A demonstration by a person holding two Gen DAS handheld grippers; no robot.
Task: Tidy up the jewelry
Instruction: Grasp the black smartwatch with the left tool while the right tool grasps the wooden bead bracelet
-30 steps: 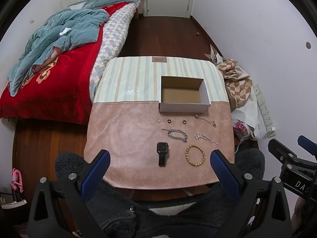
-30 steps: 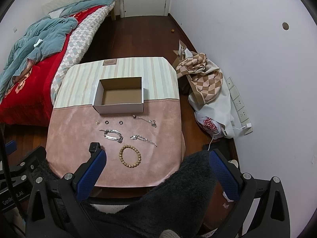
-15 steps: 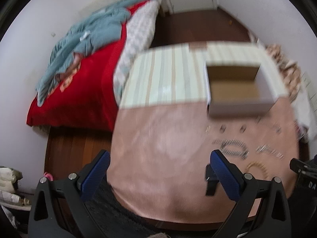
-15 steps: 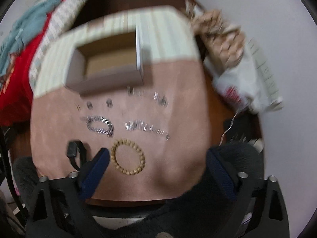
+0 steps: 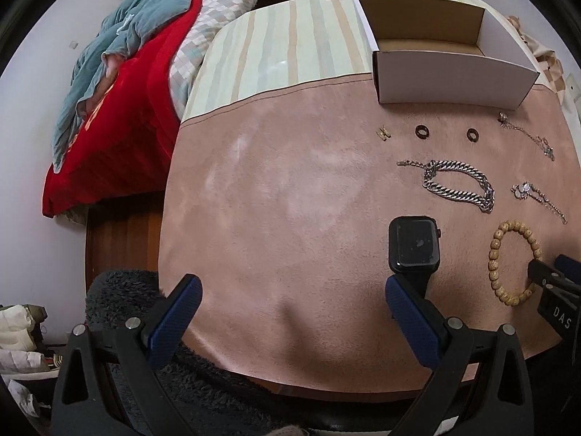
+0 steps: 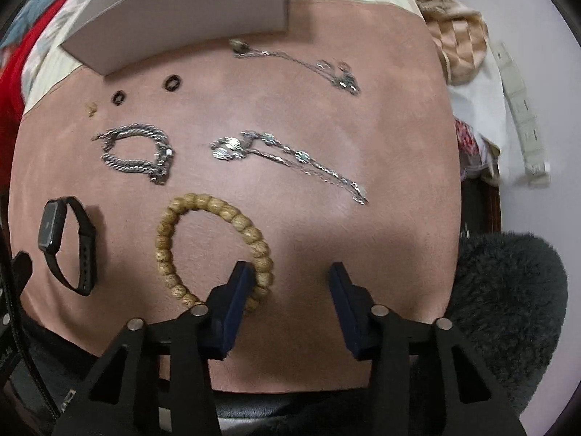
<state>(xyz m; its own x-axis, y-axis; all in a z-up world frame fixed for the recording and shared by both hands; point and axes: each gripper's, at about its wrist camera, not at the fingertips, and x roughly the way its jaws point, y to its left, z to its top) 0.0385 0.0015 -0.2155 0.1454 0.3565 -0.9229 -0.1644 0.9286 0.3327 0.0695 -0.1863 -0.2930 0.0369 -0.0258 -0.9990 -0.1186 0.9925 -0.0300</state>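
A wooden bead bracelet (image 6: 214,247) lies on the pink table mat (image 6: 381,127). My right gripper (image 6: 288,276) is open, low over the mat, its left finger (image 6: 238,290) inside the bracelet's right side. A black smartwatch (image 5: 414,247) lies by my left gripper's right finger (image 5: 406,309); the left gripper (image 5: 290,298) is open over bare mat. A thick silver chain (image 6: 136,152), two thin silver chains (image 6: 290,156) (image 6: 301,63), two dark rings (image 5: 423,131) (image 5: 472,134) and a small gold piece (image 5: 383,132) lie before an open white box (image 5: 446,80).
A bed with a red blanket (image 5: 127,83) stands left of the table. A checked bag (image 6: 457,40) and a white power strip (image 6: 519,109) lie on the floor to the right. Dark fleece sleeves (image 6: 508,290) sit at the table's near edge.
Both grippers have dropped down and forward toward the table. The right gripper has narrowed and reached the bead bracelet. The left one now sits beside the watch.
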